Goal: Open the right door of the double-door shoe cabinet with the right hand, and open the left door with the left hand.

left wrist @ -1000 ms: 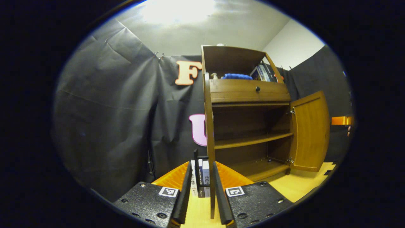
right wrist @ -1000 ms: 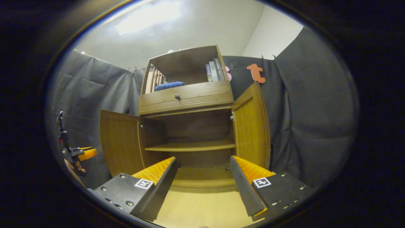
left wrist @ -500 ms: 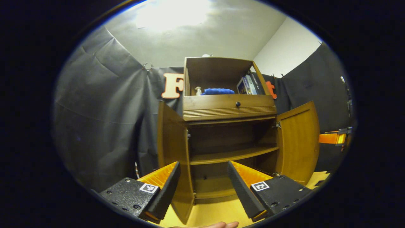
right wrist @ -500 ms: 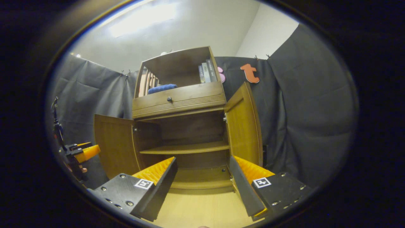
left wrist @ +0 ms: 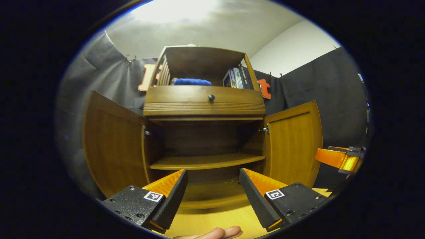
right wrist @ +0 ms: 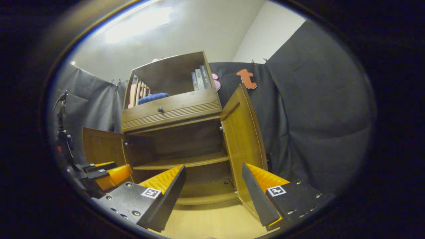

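The brown wooden shoe cabinet [left wrist: 204, 106] [right wrist: 172, 109] stands with both lower doors swung wide. Its left door [left wrist: 114, 146] [right wrist: 101, 147] and right door [left wrist: 292, 139] [right wrist: 244, 139] hang outward, baring one inner shelf [left wrist: 206, 162]. My left gripper [left wrist: 211, 194] is open in front of the cabinet's bottom, holding nothing, apart from the left door. My right gripper [right wrist: 212, 192] is open too, near the right door's lower edge without gripping it. The right gripper [left wrist: 338, 159] appears at the right edge of the left gripper view, and the left gripper [right wrist: 106, 171] at the lower left of the right gripper view.
The open top compartment holds a blue cloth [left wrist: 192, 81] and several upright books [left wrist: 235, 75]. A drawer with a round knob [left wrist: 211, 97] sits under it. Yellow floor [left wrist: 215, 219] lies before the cabinet. Fingertips of a hand [left wrist: 215, 233] show at the bottom edge.
My left gripper let go of the left door's edge, opened, and swung round to face the cabinet's front. The right gripper shifted a little right, toward the right door.
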A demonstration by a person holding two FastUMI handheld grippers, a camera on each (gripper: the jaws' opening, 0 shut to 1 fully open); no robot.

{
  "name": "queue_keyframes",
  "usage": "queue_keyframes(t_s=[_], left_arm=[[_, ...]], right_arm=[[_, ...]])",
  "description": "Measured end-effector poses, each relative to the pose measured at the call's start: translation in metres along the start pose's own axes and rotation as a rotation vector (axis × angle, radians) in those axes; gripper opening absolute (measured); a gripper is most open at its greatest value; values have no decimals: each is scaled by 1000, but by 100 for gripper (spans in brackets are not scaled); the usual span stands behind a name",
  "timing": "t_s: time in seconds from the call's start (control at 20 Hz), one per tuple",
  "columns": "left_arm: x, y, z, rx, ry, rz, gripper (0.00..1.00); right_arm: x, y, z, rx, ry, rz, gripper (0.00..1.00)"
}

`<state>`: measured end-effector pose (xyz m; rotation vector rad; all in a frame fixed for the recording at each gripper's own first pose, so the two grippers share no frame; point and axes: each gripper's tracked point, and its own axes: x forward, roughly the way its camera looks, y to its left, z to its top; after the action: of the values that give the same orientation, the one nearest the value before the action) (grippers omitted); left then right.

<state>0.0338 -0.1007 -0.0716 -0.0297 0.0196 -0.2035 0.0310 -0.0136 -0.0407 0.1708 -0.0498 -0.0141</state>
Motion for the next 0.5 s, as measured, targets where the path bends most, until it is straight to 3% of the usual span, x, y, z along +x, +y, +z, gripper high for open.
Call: queue_keyframes(t_s=[0.15, 0.25, 0.3, 0.35, 0.4, 0.5], left_arm=[[25, -14, -11, -3, 20, -27, 96], [37, -13, -20, -12, 18, -36, 93], [43, -10, -25, -25, 20, -32, 99], [49, -6, -32, -16, 57, -26, 93], [54, -6, -30, -13, 26, -45, 97], [63, -4, -42, 2, 61, -31, 95]], right_arm=[[17, 7, -7, 51, 0, 21, 100], [34, 0, -16, -1, 15, -17, 100], [44, 0, -22, -32, 27, -29, 100], [52, 5, -28, -51, 40, -23, 100], [58, 13, -33, -58, 55, -4, 98], [73, 34, -44, -69, 82, 49, 98]])
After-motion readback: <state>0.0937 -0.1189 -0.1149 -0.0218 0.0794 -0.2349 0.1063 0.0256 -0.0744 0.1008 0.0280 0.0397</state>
